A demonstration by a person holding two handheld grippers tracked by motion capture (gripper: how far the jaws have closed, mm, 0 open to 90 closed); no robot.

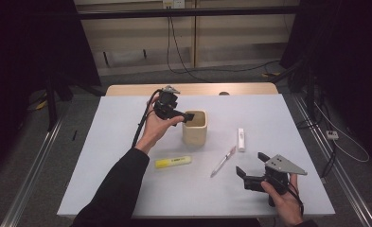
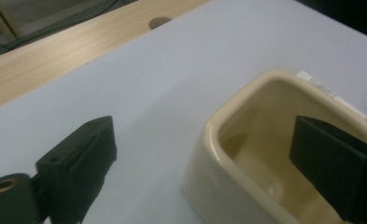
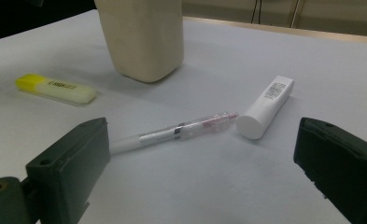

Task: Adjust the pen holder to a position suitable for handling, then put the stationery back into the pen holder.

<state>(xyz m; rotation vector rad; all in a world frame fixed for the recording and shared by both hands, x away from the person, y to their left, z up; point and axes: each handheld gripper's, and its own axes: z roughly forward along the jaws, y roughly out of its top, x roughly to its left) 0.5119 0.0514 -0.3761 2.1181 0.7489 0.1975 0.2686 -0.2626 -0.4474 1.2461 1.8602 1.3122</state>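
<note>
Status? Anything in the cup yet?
Nothing visibly done: the cream ceramic cup looks empty. In hand: the open left gripper straddles its rim, one jaw inside. Left: yellow highlighter, clear pen and white tube lie on the table; right gripper is open, holding nothing.

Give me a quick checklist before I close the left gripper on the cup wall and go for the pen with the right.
1. Left gripper open: ok.
2. One jaw inside the cream cup, one outside its wall: ok.
3. Cup upright: ok; empty: cannot tell.
4. Right gripper open: ok.
5. Pen lying between the right jaws' line of approach: ok, but its tip is touching or nearly touching the white tube.
6. Yellow highlighter clear of both grippers: ok.
</note>
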